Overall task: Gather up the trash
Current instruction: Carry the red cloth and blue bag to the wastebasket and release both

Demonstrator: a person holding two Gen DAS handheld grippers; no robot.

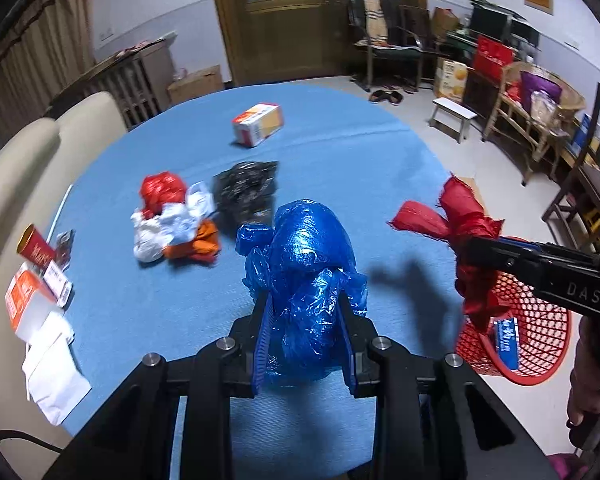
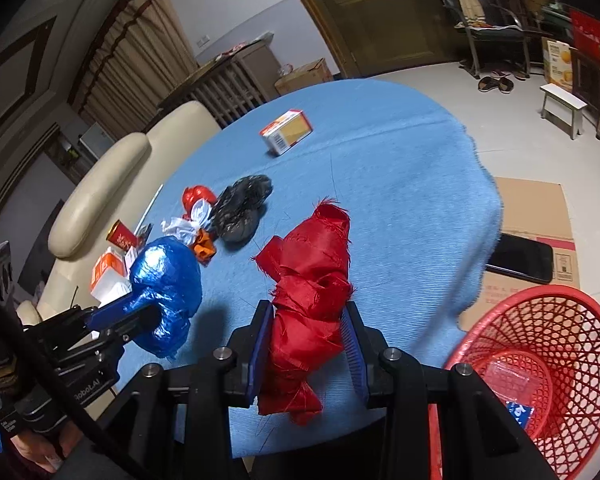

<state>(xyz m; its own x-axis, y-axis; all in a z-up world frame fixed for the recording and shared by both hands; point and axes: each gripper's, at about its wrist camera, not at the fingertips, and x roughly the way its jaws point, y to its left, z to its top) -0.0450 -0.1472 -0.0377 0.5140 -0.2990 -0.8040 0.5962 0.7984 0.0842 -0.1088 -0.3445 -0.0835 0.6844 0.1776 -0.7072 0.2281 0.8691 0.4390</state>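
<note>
Round counter under blue cloth; red plastic mesh basket on the floor beside it. Left tongs pinch a crumpled blue plastic bag, raised above the counter. Right tongs pinch a wadded red fabric scrap, near the basket.

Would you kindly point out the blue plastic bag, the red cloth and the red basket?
blue plastic bag (image 1: pixel 312 276): left wrist view, bulging middle between the pads.
red cloth (image 2: pixel 308 292): right wrist view, knotted middle.
red basket (image 2: pixel 572 320): right wrist view, inner mesh wall.
</note>
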